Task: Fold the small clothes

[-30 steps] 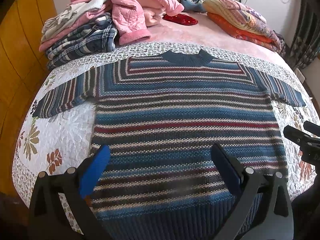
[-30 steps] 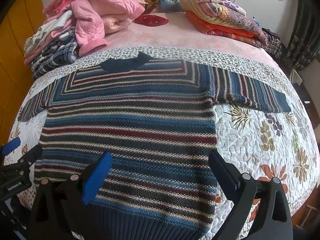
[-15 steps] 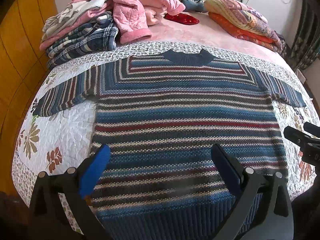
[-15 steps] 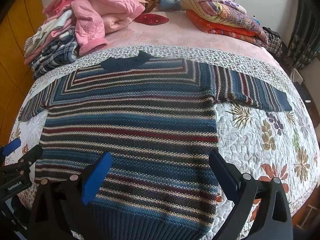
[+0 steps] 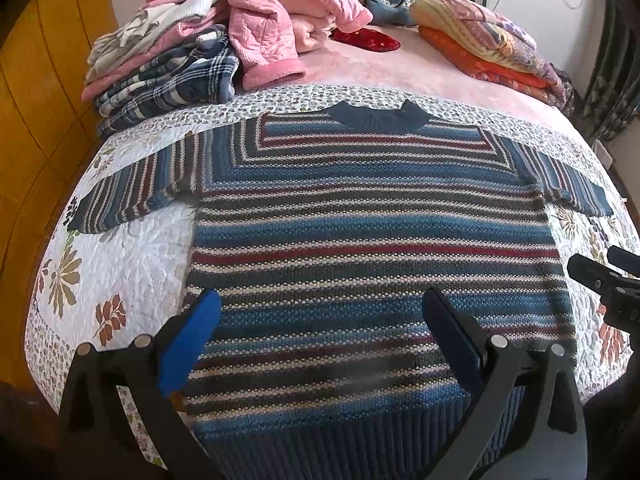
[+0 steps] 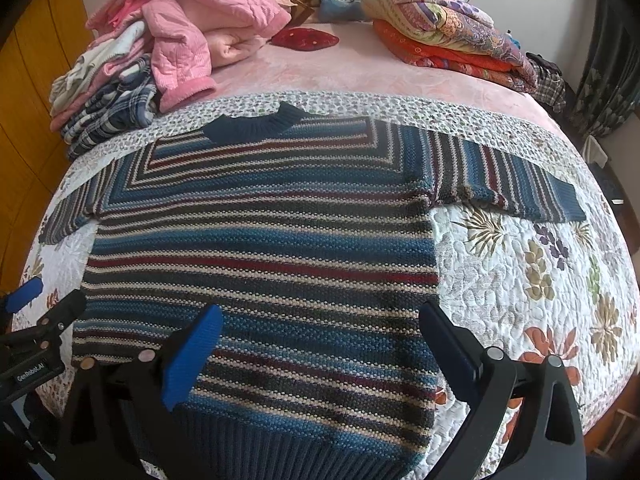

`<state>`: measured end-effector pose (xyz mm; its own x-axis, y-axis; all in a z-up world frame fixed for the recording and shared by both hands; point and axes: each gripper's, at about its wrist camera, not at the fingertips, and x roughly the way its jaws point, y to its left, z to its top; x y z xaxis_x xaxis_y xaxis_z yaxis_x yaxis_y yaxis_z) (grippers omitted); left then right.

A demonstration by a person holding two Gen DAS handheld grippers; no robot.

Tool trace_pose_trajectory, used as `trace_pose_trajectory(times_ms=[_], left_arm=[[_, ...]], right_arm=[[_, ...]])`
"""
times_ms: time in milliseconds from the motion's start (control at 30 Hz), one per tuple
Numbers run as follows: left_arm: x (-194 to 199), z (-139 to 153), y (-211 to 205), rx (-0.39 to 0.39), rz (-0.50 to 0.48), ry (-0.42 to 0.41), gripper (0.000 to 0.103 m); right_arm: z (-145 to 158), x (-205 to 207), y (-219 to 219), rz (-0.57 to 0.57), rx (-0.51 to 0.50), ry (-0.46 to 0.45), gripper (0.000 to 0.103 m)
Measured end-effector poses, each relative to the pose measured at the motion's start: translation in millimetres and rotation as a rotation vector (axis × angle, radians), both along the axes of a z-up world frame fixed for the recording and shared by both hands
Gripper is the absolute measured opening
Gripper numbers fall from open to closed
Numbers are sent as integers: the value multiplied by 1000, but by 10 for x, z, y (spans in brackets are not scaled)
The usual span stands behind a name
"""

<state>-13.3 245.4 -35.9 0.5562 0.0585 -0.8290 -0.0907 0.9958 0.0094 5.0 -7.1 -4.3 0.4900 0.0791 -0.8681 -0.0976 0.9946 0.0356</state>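
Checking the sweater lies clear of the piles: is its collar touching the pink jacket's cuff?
Apart. In the right wrist view, flowered quilt border separates the collar from the pink jacket's cuff.

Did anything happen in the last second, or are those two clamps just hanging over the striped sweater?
Almost nothing changed. The left gripper and right gripper both stay open above the hem end of the striped sweater, holding nothing. The sweater remains spread flat on the floral quilt, sleeves out, and the clothes pile is untouched.
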Motion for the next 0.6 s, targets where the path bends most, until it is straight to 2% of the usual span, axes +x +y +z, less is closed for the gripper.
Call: trace_pose_trajectory(times_ms=[600], left_arm=[[-4,26,20,0,10,-7,100]], right_arm=[[18,-5,4,1,3,-8,99]])
